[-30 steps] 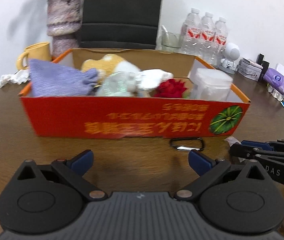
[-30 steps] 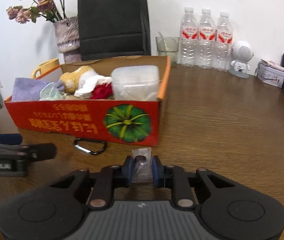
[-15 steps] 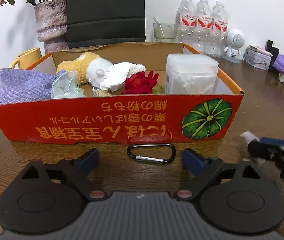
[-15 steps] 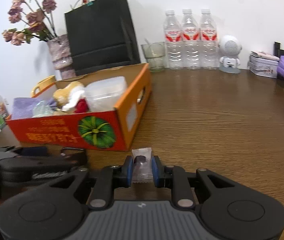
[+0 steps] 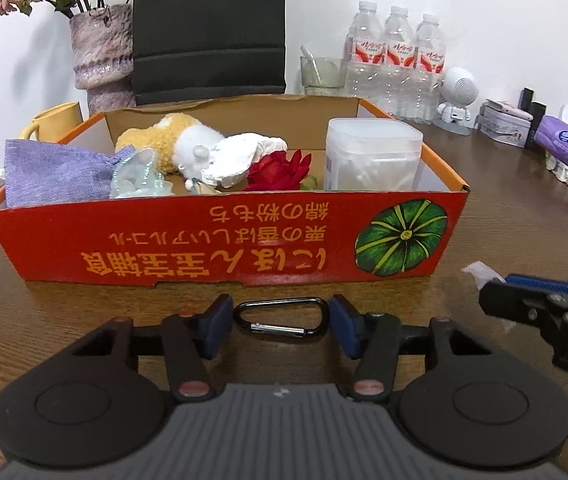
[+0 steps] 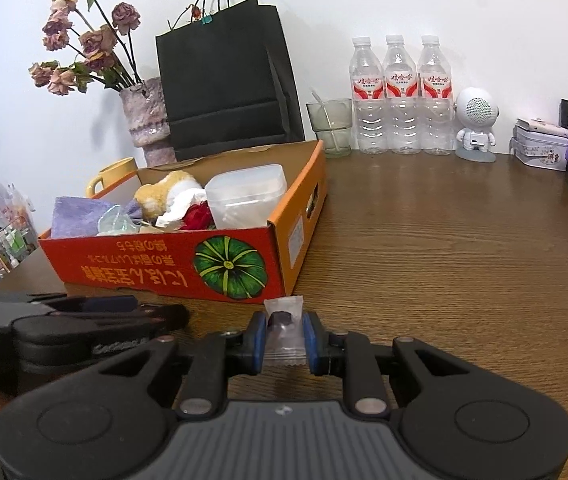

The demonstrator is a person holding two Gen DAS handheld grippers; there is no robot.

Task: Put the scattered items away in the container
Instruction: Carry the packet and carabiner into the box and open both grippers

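Note:
A red cardboard box [image 5: 220, 246] with a green pumpkin print stands on the wooden table; it also shows in the right wrist view [image 6: 156, 268]. It holds a purple cloth, a plush toy, a red rose and a clear plastic tub. A black carabiner [image 5: 281, 316] lies on the table in front of the box, between the open fingers of my left gripper [image 5: 280, 322]. My right gripper [image 6: 284, 340] is shut on a small clear candy packet [image 6: 284, 330], right of the left gripper [image 6: 96, 320]. The right gripper [image 5: 540, 300] shows at the left view's right edge.
Behind the box stand a vase of dried flowers [image 6: 144, 120], a black paper bag [image 6: 224, 92], a glass [image 6: 330, 126], three water bottles [image 6: 400, 96] and a white robot figure [image 6: 476, 124]. A yellow mug [image 5: 58, 120] sits at the box's left. Tins and tissue packs [image 5: 564, 144] lie far right.
My left gripper has moved forward and narrowed around the carabiner, which now lies between its fingers. My right gripper has swung right with the candy packet, away from the box front.

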